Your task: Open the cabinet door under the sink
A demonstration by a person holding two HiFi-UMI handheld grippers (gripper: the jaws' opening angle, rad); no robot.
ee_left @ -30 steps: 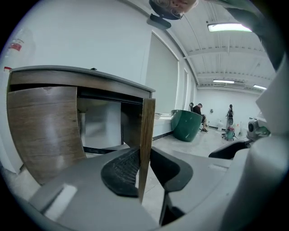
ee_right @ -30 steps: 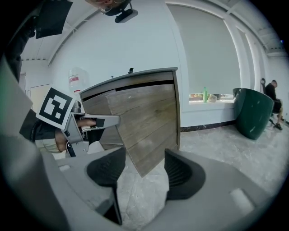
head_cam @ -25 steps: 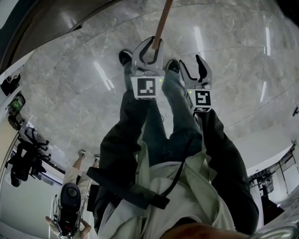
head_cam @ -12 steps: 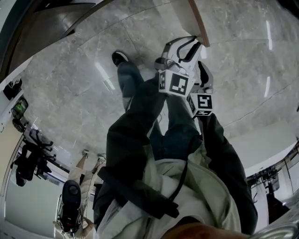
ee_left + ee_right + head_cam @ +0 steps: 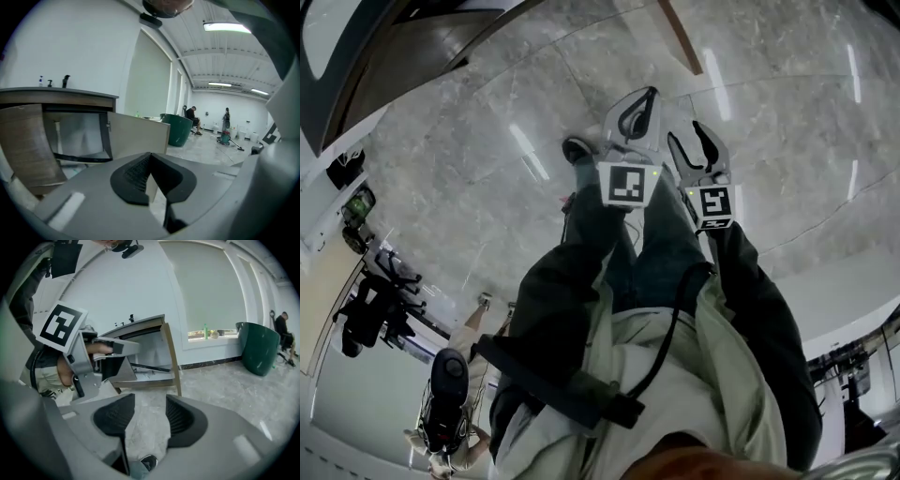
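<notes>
The cabinet under the sink (image 5: 70, 136) stands open in the left gripper view, its pale door (image 5: 138, 133) swung out toward me and a wood-grain door (image 5: 28, 145) open at the left. The head view shows only the brown door edge (image 5: 680, 36) at the top. My left gripper (image 5: 639, 105) hangs short of that edge, shut with nothing in it; its pads (image 5: 140, 171) meet. Beside it, my right gripper (image 5: 699, 142) is open over bare floor; its jaws have just been closing, with nothing between them. The right gripper view has the cabinet (image 5: 150, 362) ahead and the left gripper (image 5: 91, 362) at the left.
A faucet (image 5: 65, 80) and a bottle stand on the sink counter. A large green bin (image 5: 258, 350) sits to the cabinet's right, with bottles on the sill (image 5: 205, 331). People and cleaning gear are far across the hall. My shoe (image 5: 577, 148) rests on the marble floor.
The left gripper had the door edge between its jaws and swung it to the right; it has let go, shut and drawn back. The right gripper has barely shifted.
</notes>
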